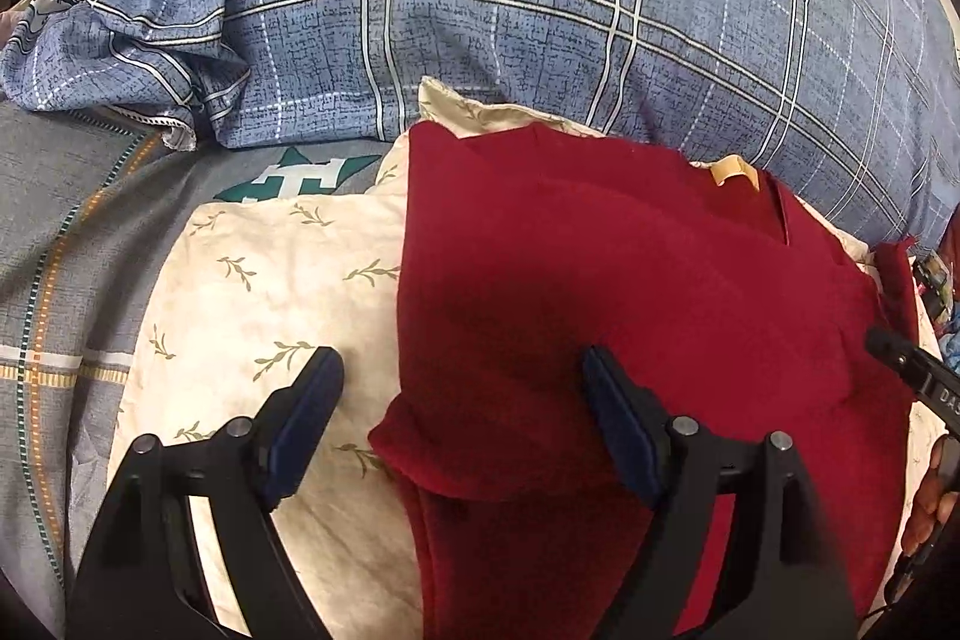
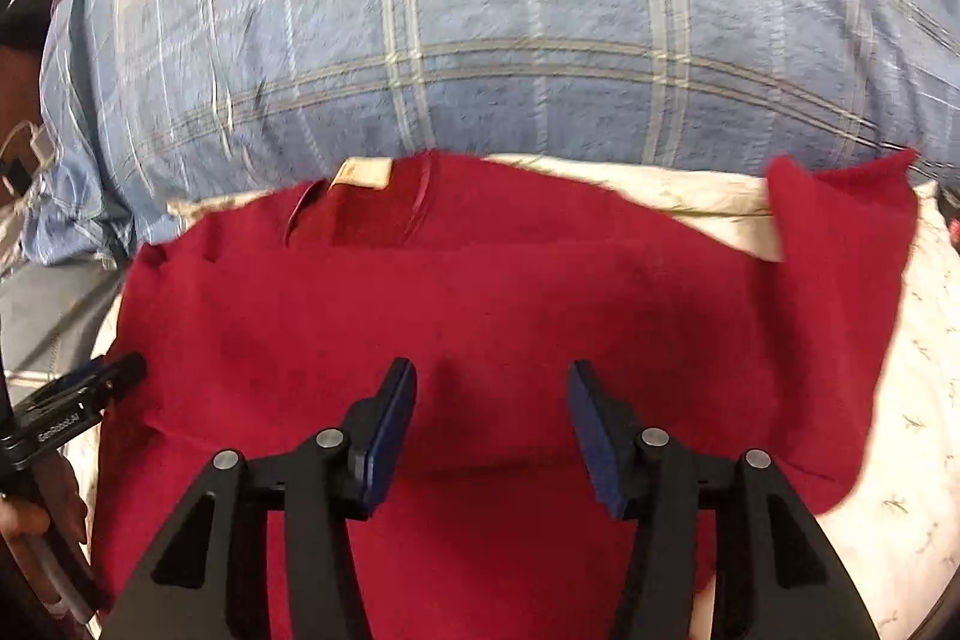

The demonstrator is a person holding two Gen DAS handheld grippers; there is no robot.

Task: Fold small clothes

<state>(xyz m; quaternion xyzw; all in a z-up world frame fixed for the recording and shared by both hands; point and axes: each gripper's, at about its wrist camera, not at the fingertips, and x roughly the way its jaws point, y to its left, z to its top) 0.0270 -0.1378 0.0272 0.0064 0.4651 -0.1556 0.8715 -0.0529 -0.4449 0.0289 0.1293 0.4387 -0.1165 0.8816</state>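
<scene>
Two open tools (image 1: 462, 370) (image 2: 492, 382), red shirt (image 1: 630, 280) with unreadable tan label (image 1: 733, 169)

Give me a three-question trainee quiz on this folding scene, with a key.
1. True or false: the left gripper is shut on the red garment.
2. The red garment lies on: A) a cream leaf-print pillow, B) a bare table, C) a basket.
3. Fill in: the plaid bedding behind the garment is ____.

Key: 1 false, both grippers are open, the right gripper too; 2 A; 3 blue.
</scene>
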